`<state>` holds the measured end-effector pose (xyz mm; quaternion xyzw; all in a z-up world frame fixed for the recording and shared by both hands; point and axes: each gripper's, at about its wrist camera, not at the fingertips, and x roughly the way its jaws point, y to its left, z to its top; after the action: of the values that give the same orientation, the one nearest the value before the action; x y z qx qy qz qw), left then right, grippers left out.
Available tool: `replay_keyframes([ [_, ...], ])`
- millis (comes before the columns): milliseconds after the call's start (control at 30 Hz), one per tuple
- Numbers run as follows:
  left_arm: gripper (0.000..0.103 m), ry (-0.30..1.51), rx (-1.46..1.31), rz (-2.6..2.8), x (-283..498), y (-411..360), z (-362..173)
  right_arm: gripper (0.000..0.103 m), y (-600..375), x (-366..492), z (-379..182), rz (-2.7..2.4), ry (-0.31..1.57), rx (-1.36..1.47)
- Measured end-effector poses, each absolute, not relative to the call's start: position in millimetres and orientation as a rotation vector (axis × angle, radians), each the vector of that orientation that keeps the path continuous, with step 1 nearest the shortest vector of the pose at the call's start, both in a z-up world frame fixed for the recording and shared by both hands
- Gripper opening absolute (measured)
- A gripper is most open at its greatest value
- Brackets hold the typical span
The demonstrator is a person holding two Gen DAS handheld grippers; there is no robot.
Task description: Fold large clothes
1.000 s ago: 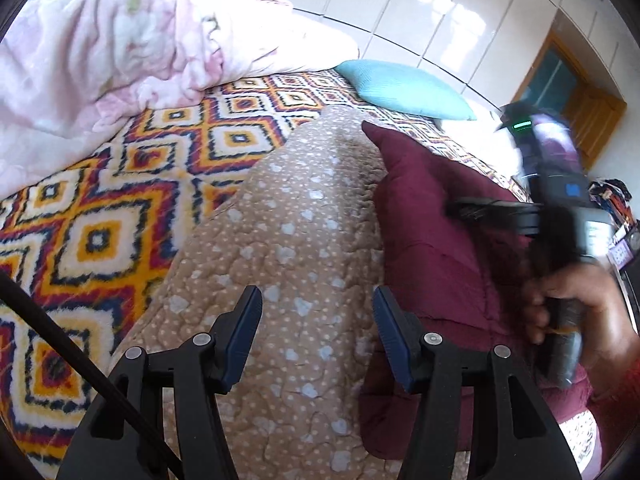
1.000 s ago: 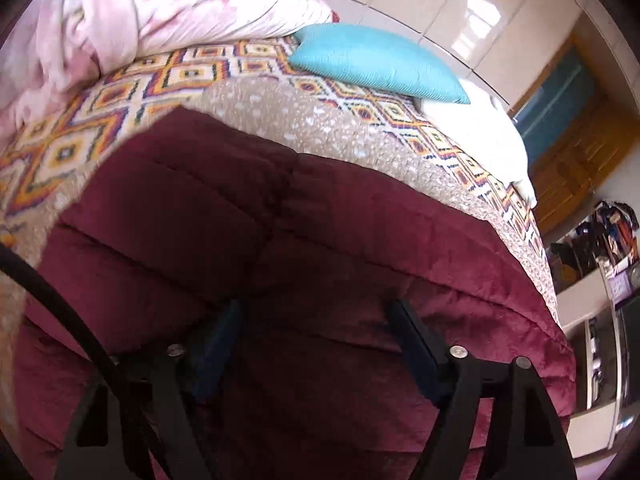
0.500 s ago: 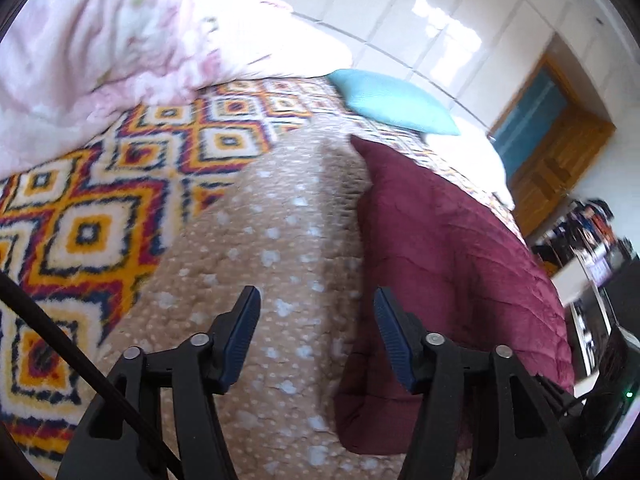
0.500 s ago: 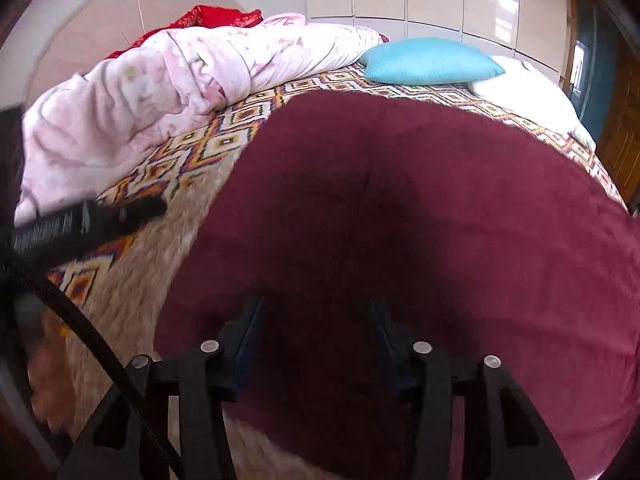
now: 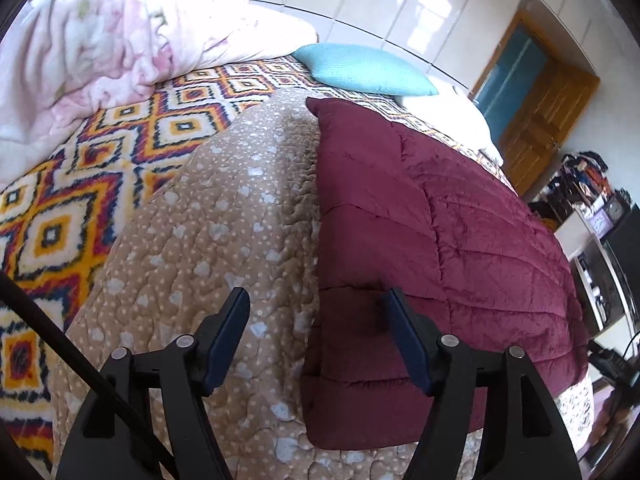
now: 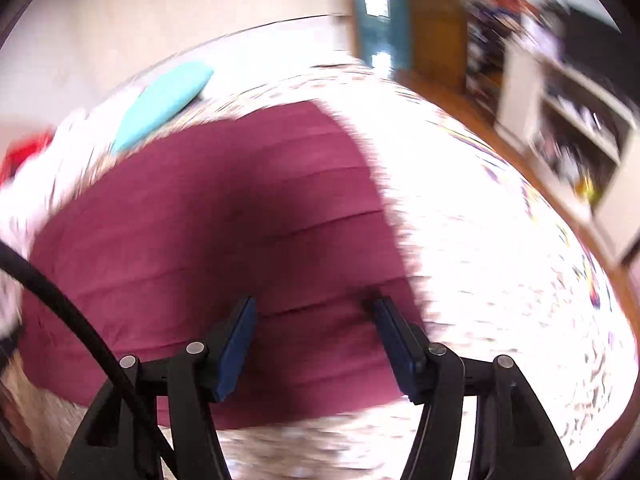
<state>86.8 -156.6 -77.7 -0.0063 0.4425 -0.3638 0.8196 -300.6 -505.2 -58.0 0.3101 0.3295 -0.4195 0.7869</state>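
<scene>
Left gripper (image 5: pixel 316 320): fingers apart, have just been widening, nothing clamped. They hang over the near left edge of the maroon fold, the left finger over tan fabric, the right finger over maroon.

Right gripper (image 6: pixel 314 328): fingers apart too, jaws just widened, nothing pinched between them. That view is heavily motion-blurred. Both fingers sit over the maroon layer, near its right-hand edge.

Task item: quilted blanket (image 5: pixel 216 240) spread on the bed, tan side with pale heart print facing up. Its maroon side (image 5: pixel 432 248) is folded over onto the right part, forming a flat rectangle with a straight left edge that runs away from the camera. A strip of tan print shows past the near edge of the fold.

Under and left of it: diamond-pattern bedspread (image 5: pixel 68 216) in orange, white and navy.

Further back: crumpled pink floral duvet (image 5: pixel 100 52) at the far left, teal pillow (image 5: pixel 364 70) at the head of the bed, just beyond the maroon corner.

Far right: wooden door (image 5: pixel 540 120), cluttered shelving (image 5: pixel 588 216).
</scene>
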Motion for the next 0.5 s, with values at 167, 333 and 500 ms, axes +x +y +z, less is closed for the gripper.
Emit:
replay_keyframes([
  [167,0.077,1.013,0.020,-0.963,93,-185,-85,0.088,-548,-328,-66,-0.834,0.703,0.786],
  [333,0.085,1.136,0.007,-1.028,116,-219,-111,0.091,-596,-298,-90,-0.616,0.735,0.944],
  [500,0.086,1.274,-0.079,-1.098,139,-232,-129,0.101,-631,-257,-122,-0.464,0.758,1.069],
])
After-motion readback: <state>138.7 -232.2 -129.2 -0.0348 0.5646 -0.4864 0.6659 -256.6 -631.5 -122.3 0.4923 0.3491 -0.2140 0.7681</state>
